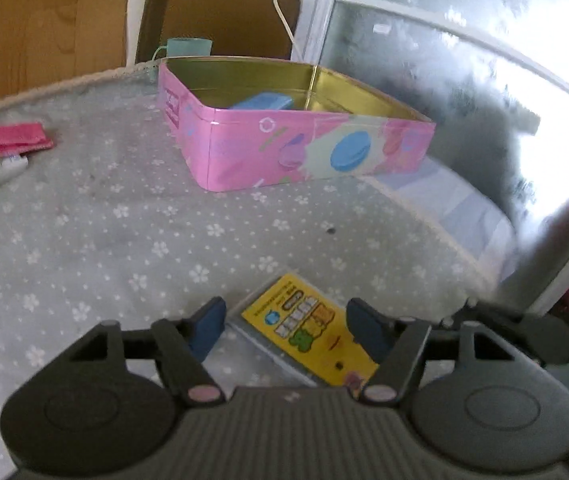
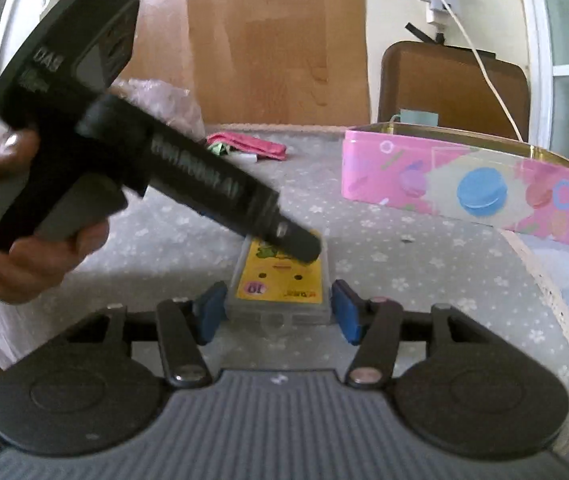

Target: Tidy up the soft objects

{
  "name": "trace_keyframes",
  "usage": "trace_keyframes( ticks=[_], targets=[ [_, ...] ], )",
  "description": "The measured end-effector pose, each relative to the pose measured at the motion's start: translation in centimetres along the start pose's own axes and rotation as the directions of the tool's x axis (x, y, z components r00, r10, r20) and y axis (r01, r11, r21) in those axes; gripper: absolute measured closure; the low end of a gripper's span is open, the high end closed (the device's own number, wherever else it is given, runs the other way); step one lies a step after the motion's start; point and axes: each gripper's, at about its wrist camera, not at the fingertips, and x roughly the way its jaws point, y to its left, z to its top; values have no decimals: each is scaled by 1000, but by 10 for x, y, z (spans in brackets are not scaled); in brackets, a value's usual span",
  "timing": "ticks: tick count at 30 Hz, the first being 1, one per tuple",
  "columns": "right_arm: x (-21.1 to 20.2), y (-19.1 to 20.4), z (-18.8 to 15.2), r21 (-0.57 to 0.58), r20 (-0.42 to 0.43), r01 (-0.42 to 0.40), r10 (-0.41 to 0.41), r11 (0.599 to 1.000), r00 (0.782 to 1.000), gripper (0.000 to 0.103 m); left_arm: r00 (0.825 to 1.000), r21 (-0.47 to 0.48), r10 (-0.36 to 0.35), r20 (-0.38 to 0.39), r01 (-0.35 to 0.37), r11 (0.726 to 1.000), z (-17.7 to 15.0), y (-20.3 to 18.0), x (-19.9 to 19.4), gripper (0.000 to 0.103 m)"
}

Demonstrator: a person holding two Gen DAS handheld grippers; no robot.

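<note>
Closing in on a small yellow packet (image 2: 278,276), both grippers meet over the same spot on the flowered tablecloth (image 1: 132,240). The packet lies flat near the table's near edge, in a clear wrapper with a cartoon face printed on it.

In the right wrist view, the right gripper (image 2: 280,310) straddles the packet's near end with its blue pads (image 2: 344,312) a little way off each side; the jaws stand at a middling width and nothing is squeezed. The left gripper (image 2: 300,246), held in a hand (image 2: 24,236), slants down from the upper left and its tip covers the packet's far end. From its own camera, the left gripper's jaws also stand half open, one blue pad on each side of the packet, and I cannot tell for sure whether either pad touches it; it does not look clamped.

The pink tin (image 1: 308,148) sits open farther back and well apart from the packet, with a blue soft thing (image 1: 262,102) already inside. A pink cloth (image 1: 8,140) and some green and white bits lie at the table's far left.

The step in hand looks like the pickup of the packet, not yet a grip. Next, one gripper should probably narrow on the packet's sides while the other backs off, since two tools on one small flat thing may push it around. Then comes a lift and a carry over the tin's rim. The slick wrapper could slip, so a firm hold matters.
</note>
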Motion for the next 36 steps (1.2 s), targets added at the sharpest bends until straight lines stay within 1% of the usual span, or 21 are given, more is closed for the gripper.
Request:
trace_keyframes(
  ticks=[1,2,4,6,9,13,14,15,17,18,19,20,22,24,26,28,30,31,33,34,36],
  targets=[
    [-3,-3,1,1,15,11,-11,1000,1000,44,1000,-4,9,-9,-9,1000,2,-2,0,40],
    [-6,-6,4,0,37,18,-18,1000,999,44,1000,-34,-4,-13,3,999,7,1,-2,41],
    [-11,-17,17,-4,89,39,-39,999,995,44,999,-74,-35,26,37,997,27,1,-8,41],
    [-13,-31,35,-20,140,68,-65,997,988,44,995,-53,-53,82,57,997,53,-4,-13,41],
    [-6,-63,70,-19,192,109,-103,994,976,44,987,10,-52,150,51,999,98,-16,-10,39],
    [15,-119,102,20,182,137,-139,990,974,44,981,22,-69,183,66,998,155,-19,22,38],
    [22,-131,106,38,176,144,-148,989,973,44,981,7,-75,181,75,997,167,-18,35,34],
    [33,-146,112,62,167,158,-166,986,972,44,981,-10,-82,178,86,996,177,-15,47,26],
    [59,-165,116,63,123,223,-229,973,966,40,982,-45,-89,166,97,994,194,-11,76,21],
    [67,-172,114,56,105,259,-264,964,959,34,985,-59,-60,164,71,996,198,-10,88,23],
    [72,-178,110,61,103,294,-299,954,949,33,987,-78,-16,160,29,997,199,-6,97,25],
    [72,-182,107,85,103,304,-312,949,945,34,988,-101,17,155,-1,995,198,-1,100,25],
    [56,-184,98,160,141,267,-290,950,947,35,986,-134,1,165,21,991,189,12,90,25],
    [39,-177,90,212,182,238,-277,948,944,38,980,-131,-7,200,34,991,174,23,69,25],
    [30,-162,87,223,202,189,-235,956,951,43,975,-136,-11,224,42,990,153,37,44,25],
    [29,-142,92,206,214,127,-171,970,962,44,972,-140,9,234,25,990,128,53,19,24],
    [34,-117,99,178,213,44,-83,983,973,44,970,-143,74,231,-42,989,97,75,-7,24],
    [41,-104,103,165,199,0,-33,986,979,44,967,-146,126,222,-95,985,81,87,-19,24],
    [65,-76,113,134,148,-74,54,988,987,44,952,-158,233,199,-203,966,53,117,-41,24],
    [79,-61,118,120,122,-105,90,987,988,44,941,-169,284,184,-254,952,41,133,-51,24],
    [113,-34,127,103,73,-149,142,983,987,43,905,-198,396,156,-364,910,20,167,-67,24]
  ],
)
